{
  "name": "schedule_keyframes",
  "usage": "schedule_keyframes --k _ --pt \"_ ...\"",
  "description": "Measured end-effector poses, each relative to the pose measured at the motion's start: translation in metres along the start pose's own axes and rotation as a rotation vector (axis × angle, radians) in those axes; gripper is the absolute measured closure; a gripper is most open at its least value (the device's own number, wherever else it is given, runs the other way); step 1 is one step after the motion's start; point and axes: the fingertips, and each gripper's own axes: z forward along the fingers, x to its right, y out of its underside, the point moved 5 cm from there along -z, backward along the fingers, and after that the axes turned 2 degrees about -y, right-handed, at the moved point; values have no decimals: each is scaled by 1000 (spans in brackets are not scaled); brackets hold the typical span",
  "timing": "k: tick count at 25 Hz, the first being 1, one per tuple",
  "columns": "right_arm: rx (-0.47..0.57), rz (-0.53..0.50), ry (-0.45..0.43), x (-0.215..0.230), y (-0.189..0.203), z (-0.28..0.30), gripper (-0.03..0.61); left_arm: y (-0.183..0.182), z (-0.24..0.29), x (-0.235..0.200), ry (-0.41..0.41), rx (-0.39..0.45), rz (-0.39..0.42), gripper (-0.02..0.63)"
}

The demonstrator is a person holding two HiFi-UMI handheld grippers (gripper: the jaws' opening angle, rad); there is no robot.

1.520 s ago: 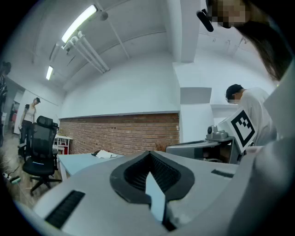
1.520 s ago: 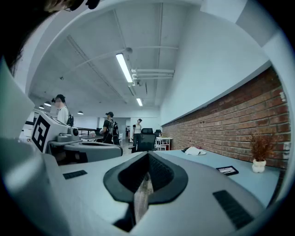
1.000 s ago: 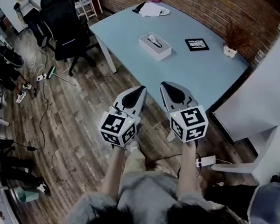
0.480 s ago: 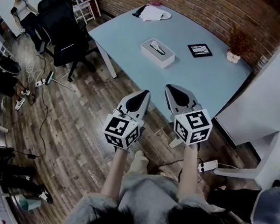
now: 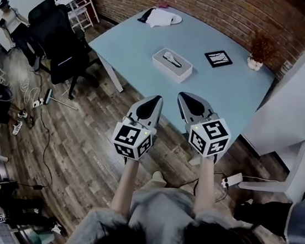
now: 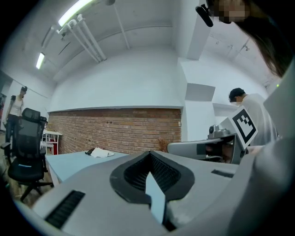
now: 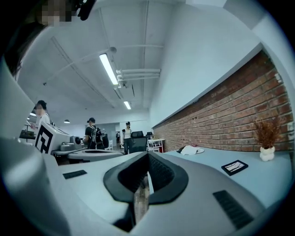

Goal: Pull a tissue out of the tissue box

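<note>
Head view: the left tongs (image 5: 155,99) and right tongs (image 5: 182,95) are held closed, with nothing gripped, near the surface's (image 5: 231,93) edge. The tissue box (image 5: 171,65) is seen at 12 o'clock, well apart; a tissue (image 5: 172,59) seemingly protrudes.

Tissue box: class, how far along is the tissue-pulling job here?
Done: nothing; a tissue sticks out of the tissue box on the table. In hand: nothing; left gripper and right gripper are shut, empty, well short of the box. Left: reach, grip, pull.
</note>
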Motion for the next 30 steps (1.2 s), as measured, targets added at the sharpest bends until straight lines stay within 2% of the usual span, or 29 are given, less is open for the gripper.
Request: schedule_keyframes --k 11,17,24,30 --pt "-32 -21 78 -4 8 28 580 10 -1 -30 64 0 -17 611" --pt "-44 -6 83 7 12 45 580 15 2 -47 56 -10 -33 611" --pt "-66 -50 60 19 2 89 580 9 20 -86 14 6 -38 611" --pt "-102 -63 83 53 5 111 580 9 53 -104 26 -1 -41 611"
